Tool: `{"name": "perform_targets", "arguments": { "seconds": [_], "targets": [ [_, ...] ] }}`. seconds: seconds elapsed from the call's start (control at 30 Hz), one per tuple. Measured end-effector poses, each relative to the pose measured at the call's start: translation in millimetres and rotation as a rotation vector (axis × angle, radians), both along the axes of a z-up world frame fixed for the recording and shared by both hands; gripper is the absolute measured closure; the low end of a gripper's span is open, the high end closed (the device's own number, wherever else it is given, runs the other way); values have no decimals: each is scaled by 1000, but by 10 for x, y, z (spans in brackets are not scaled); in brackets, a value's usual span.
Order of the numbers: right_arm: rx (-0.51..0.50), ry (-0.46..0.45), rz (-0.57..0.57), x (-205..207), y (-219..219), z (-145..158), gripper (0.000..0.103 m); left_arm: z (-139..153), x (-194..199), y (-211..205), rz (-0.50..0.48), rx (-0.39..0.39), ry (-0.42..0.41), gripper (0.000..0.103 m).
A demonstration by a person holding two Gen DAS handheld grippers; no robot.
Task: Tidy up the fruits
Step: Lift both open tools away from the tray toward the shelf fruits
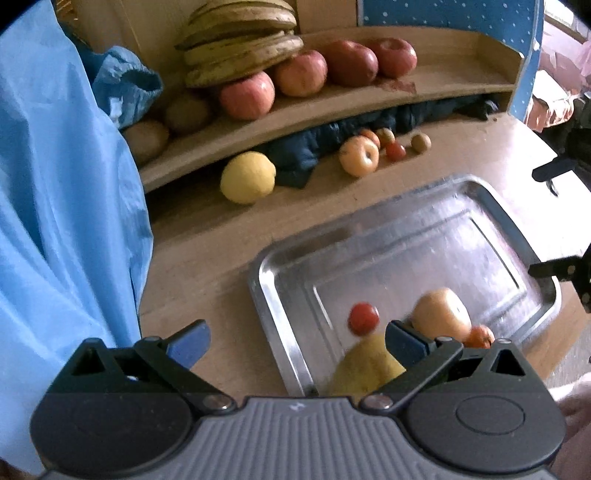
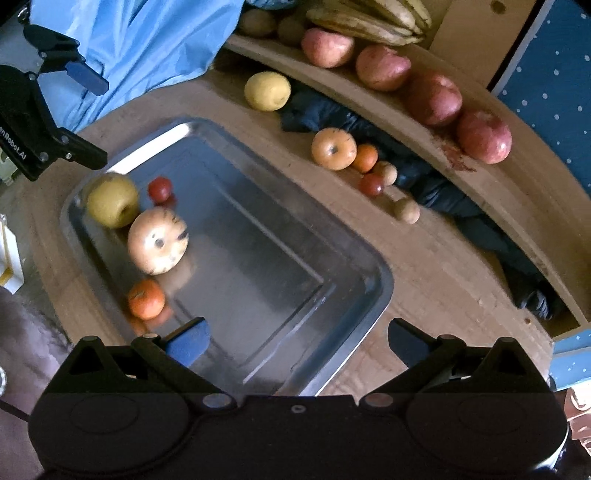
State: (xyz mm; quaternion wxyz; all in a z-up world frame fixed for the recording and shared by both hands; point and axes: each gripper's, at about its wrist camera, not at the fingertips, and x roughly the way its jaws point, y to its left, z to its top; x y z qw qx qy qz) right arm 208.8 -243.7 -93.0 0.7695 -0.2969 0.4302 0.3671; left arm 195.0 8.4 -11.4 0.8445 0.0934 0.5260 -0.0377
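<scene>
A blue cloth (image 2: pixel 147 48) hangs at the far left edge of the wooden surface (image 2: pixel 424 266), and the left gripper (image 2: pixel 86 118) hovers beside it over the left end of the metal tray (image 2: pixel 354 302), its jaws wide apart and holding nothing. The tray lies in the middle of the surface, and all its fruit is gathered along its left end: a yellow apple (image 2: pixel 112 199) at the far corner with a small red tomato (image 2: pixel 160 188) just beside it, a pale striped apple (image 2: pixel 158 240) touching the yellow one, and an orange tangerine (image 2: pixel 146 298) near the near corner. The rest of the tray floor is bare metal. The right gripper (image 2: pixel 295 341) is held above the near right part of the tray, jaws spread and empty. Beyond the tray, along the far edge of the surface, a lemon (image 2: pixel 267 91) rests at the edge of a dark crumpled cloth (image 2: pixel 443 188) that lies under a curved wooden shelf (image 2: pixel 517 206). Further right on the surface sits another pale apple (image 2: pixel 333 148) with a second tangerine (image 2: pixel 365 158) touching it, then a second tomato (image 2: pixel 371 184) and two small brown fruits (image 2: pixel 406 210) close by. On the shelf, from left to right, are brown kiwis (image 2: pixel 258 22), a bunch of browning bananas (image 2: pixel 373 18) and a row of four red apples (image 2: pixel 436 98) running toward its right end.
</scene>
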Motion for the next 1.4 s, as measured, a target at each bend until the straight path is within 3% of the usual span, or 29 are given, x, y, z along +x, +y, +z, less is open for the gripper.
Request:
{"name": "perform_targets", "arguments": {
  "seconds": [0.33, 0.6, 0.9, 1.4],
  "targets": [
    [20, -36, -21, 251, 255, 84, 1, -4, 364, 126, 25, -32, -32, 0],
    [29, -63, -12, 387, 563, 86, 1, -142, 697, 289, 141, -113, 17, 0],
    [88, -50, -71, 620, 839, 49, 1, -245, 1120, 410, 210, -163, 16, 0],
    [142, -7, -186, 1237, 1060, -158, 4, -532, 1663, 387, 216, -148, 19, 0]
  ]
}}
